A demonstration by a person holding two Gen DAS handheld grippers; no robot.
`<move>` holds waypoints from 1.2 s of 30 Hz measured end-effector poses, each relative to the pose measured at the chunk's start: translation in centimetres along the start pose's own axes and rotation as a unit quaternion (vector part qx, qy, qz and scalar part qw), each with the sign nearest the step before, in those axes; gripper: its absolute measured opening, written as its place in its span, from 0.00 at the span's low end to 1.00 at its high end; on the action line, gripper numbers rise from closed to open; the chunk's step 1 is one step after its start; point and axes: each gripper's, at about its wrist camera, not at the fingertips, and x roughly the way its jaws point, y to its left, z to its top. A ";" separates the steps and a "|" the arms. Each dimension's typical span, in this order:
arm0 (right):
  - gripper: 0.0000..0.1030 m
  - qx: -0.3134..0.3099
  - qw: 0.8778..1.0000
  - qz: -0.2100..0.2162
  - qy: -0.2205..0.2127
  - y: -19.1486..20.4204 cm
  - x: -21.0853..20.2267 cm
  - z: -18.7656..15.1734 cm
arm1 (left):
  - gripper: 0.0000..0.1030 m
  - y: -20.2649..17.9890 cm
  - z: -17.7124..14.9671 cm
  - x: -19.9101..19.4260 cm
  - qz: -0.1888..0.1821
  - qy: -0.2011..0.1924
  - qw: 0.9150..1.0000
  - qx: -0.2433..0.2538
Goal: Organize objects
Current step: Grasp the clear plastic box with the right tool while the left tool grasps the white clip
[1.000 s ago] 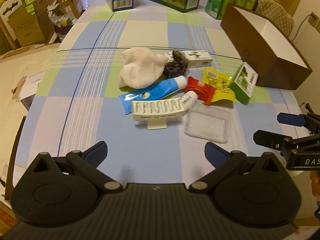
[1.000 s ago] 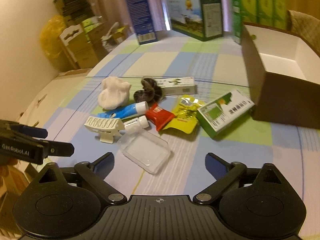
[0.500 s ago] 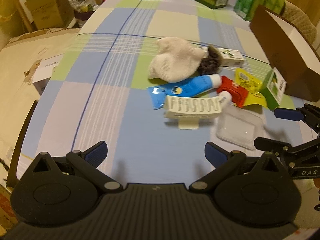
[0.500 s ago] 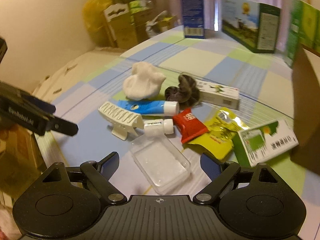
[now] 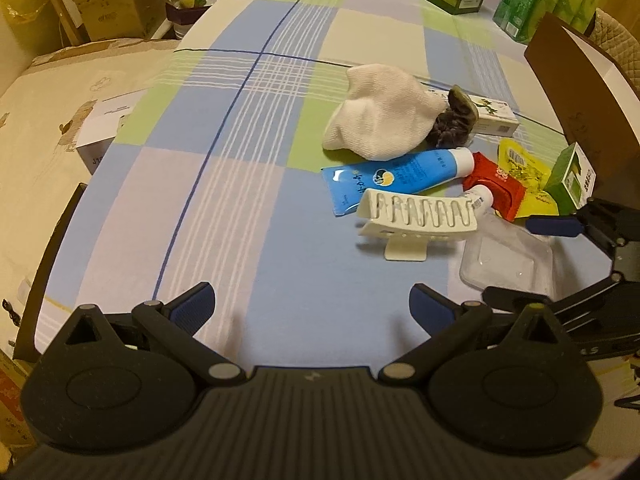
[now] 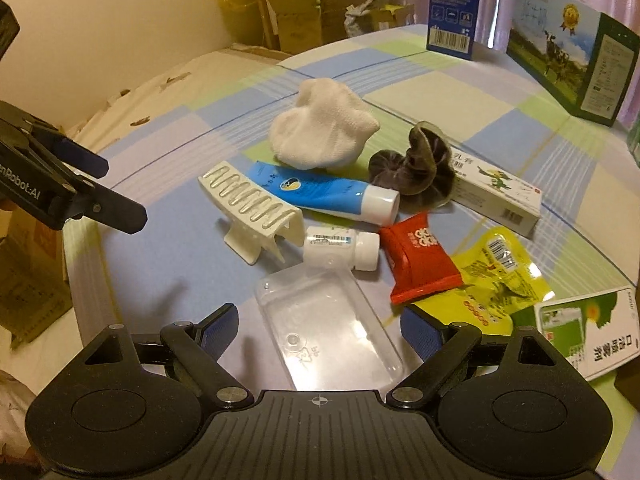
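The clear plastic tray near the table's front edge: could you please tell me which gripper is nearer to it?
Right. The right gripper is open with the clear plastic tray lying between its fingers, apparently untouched. The left gripper hovers open over bare tablecloth, to the tray's left.

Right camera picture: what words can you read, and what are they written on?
"nRobot.AI", cut off at the picture's edge: on the left gripper.
Red packet: big white letters, too blurred to read.
Blue tube, small white bottle, yellow pouch, long white box, green box: print too small or blurred.
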 end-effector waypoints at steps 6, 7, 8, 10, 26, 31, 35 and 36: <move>0.53 -0.005 1.000 -0.006 0.014 0.1 0.1 -0.4 | 0.99 -1.0 0.7 0.6 -0.012 -0.001 1.000 0.013; 0.53 -0.001 1.000 -0.011 0.013 0.1 -0.2 -0.5 | 0.99 -1.3 0.8 0.7 -0.015 -0.003 1.000 0.017; 0.53 0.006 1.000 -0.014 0.012 -0.1 -0.5 -0.7 | 0.99 -1.6 1.0 0.8 -0.018 -0.005 1.000 0.021; 0.52 0.026 1.000 -0.015 0.006 -0.3 -1.4 -0.9 | 0.99 -2.2 1.3 1.0 -0.024 -0.007 0.999 0.028; 0.52 0.173 0.979 -0.101 -0.031 -4.8 -9.2 -4.6 | 0.99 -6.2 4.2 4.9 -0.038 0.002 0.997 0.063; 0.52 0.191 0.975 -0.112 -0.030 -5.8 -10.2 -5.7 | 0.99 -6.4 4.7 5.7 -0.034 0.005 0.998 0.052; 0.52 0.196 0.974 -0.110 -0.033 -6.3 -10.9 -6.2 | 0.85 -6.4 4.9 5.5 -0.040 0.006 0.998 0.043; 0.52 0.197 0.974 -0.109 -0.035 -6.5 -11.1 -6.2 | 0.84 -6.5 5.0 5.5 -0.038 0.007 0.998 0.042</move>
